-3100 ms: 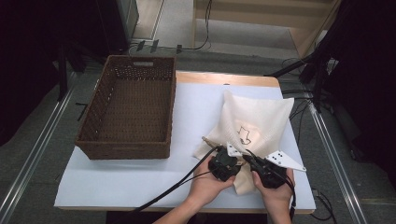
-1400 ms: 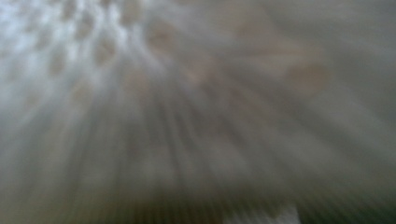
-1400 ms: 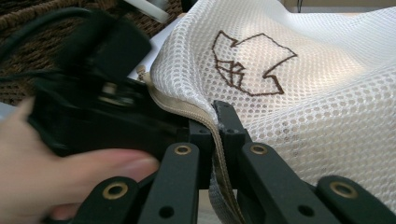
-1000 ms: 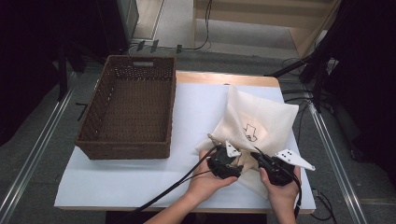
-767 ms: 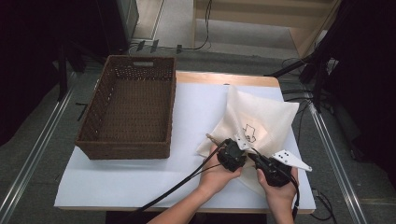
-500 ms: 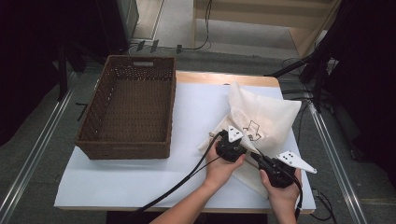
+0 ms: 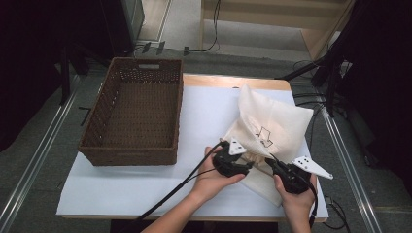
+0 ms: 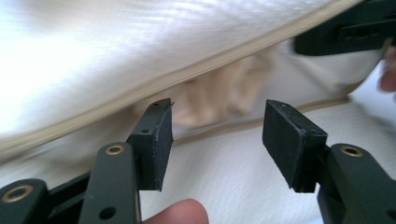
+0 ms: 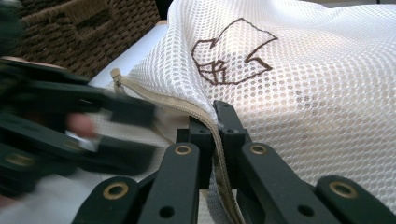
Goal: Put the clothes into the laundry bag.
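High view: a white mesh bag (image 7: 272, 127) lies on the right part of the bench (image 7: 145, 189), which is covered in white; a brown wicker basket (image 7: 133, 114) stands empty at the left, well apart from the bag; the left tool (image 7: 232, 161) sits at the bag's near edge, and the right tool (image 7: 287, 175) just beside it at the bag's near right corner; a dark line drawing is printed on the bag, with no readable words.

Left gripper view: the left tool stands wide, with nothing between its pads (image 8: 156, 140); ahead of it the bag's beige zip edge (image 8: 196, 74) gapes, and something pale and fuzzy (image 8: 219, 95) shows inside, too blurred to name.

Right gripper view: the right tool (image 9: 212, 140) is clamped tight on the zip edge (image 9: 205, 116), the jaws meeting on the tape; the brown outline logo (image 9: 231, 51) is a figure, not lettering; the zip pull (image 9: 115, 74) lies farther along, towards the basket.

By my judgement the bag is light, soft and limp, and will sag and fold wherever it is lifted; the open mesh looks easy to snag, so the stiffer zip tape or the seam is the better hold, with the other tool free for the pull or the contents.
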`<state>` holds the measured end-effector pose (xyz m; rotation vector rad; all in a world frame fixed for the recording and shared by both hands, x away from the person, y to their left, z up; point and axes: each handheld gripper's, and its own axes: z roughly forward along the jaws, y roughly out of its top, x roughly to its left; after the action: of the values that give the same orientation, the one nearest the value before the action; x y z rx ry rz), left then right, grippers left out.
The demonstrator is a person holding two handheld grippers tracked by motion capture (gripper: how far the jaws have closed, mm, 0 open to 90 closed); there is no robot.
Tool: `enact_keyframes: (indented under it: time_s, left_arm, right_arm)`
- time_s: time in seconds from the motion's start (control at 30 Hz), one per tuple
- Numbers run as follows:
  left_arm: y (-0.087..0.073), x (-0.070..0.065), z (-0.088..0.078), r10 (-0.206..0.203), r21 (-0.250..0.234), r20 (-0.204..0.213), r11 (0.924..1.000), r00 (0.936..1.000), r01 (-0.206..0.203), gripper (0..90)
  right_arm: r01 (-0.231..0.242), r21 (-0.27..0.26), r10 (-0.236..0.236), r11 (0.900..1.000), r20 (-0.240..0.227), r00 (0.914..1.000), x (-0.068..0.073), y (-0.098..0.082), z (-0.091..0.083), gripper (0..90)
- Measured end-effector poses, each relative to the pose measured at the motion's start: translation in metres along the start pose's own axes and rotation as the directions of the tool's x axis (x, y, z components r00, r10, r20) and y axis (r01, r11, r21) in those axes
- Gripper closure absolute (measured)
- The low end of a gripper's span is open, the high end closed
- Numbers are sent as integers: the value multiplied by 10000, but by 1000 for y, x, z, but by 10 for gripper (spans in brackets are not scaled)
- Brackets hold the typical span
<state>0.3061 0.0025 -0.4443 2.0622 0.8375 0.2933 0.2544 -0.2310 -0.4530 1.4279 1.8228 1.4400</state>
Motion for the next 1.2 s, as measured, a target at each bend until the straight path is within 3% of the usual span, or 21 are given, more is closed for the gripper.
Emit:
enact_keyframes:
  time_s: [0.07,0.13,0.17,0.23,0.33,0.4,0.43,0.47,0.5,0.53,0.57,0.63,0.7,0.8,0.87,0.9,0.93,1.0,1.03,1.1,1.2]
  left_arm:
    - [-3,13,-15,-569,-180,-876,9983,9945,555,370]
    - [-8,25,-26,-1707,-288,-1587,9853,9724,1683,318]
    - [-10,27,-28,-1800,-364,-1794,9837,9672,1763,305]
    - [-15,29,-26,-1357,-80,-2453,9904,9599,1380,267]
    - [-22,36,-14,-1480,585,-2738,9837,9503,1700,272]
    - [-25,39,-6,-1671,920,-2457,9766,9548,1946,349]
    - [-26,41,-2,-1823,1138,-2347,9703,9548,2133,380]
    - [-28,42,0,-1781,1115,-2480,9712,9523,2106,440]
    - [-27,42,-2,-1745,1175,-2467,9710,9532,2082,579]
    - [-27,44,-4,-2005,1301,-2005,9647,9589,2289,758]
    - [-27,43,-6,-2109,1276,-1751,9637,9617,2346,839]
    - [-27,38,-13,-1763,1383,-1236,9714,9765,1929,868]
    - [-29,31,-22,-1737,1586,-503,9709,9835,1796,874]
    - [-38,23,-36,-1868,1938,840,9666,9788,1679,877]
    - [-48,16,-40,-1645,2375,1637,9636,9727,1230,876]
    - [-53,13,-40,-1499,2632,1822,9597,9718,987,876]
    - [-58,10,-40,-1365,2803,1915,9567,9720,791,874]
    - [-60,8,-46,-1219,2623,1819,9623,9757,713,846]
    - [-57,7,-50,-1147,2270,1370,9705,9839,815,741]
    - [-50,4,-61,-1241,1311,715,9848,9897,1140,503]
    - [-34,-9,-72,-873,235,360,9960,9955,865,457]
  right_arm:
    - [81,-31,-81,10000,39,10000,0,0,0,886]
    - [142,-2,-142,9999,51,9999,1,1,1,886]
    - [129,46,-129,9999,27,9999,2,0,2,886]
    - [115,33,-115,9999,34,9999,2,0,3,885]
    - [104,63,-104,9999,-5,9999,2,0,4,883]
    - [108,76,-108,9999,18,9999,2,0,4,883]
    - [125,85,-125,9999,19,9999,2,0,4,883]
    - [164,96,-164,9998,28,9999,2,0,4,883]
    - [186,113,-186,9998,25,9998,2,-1,4,883]
    - [206,103,-206,9997,42,9998,2,-1,4,883]
    - [179,105,-180,9998,22,9998,2,-1,4,883]
    - [172,103,-173,9998,44,9998,1,-1,4,883]
    - [166,118,-167,9998,101,9998,0,-1,4,883]
    - [54,91,-56,9999,224,9997,-2,-1,5,883]
    - [-21,63,20,10000,219,9998,-3,0,5,884]
    - [-18,85,16,10000,196,9998,-2,1,6,883]
    - [41,77,-42,10000,195,9998,-1,1,7,884]
    - [199,159,-201,9997,122,9997,0,0,9,883]
    - [275,187,-278,9994,145,9995,2,0,10,883]
    - [292,192,-295,9994,143,9995,2,0,11,881]
    - [224,144,-226,9996,140,9996,0,1,10,867]
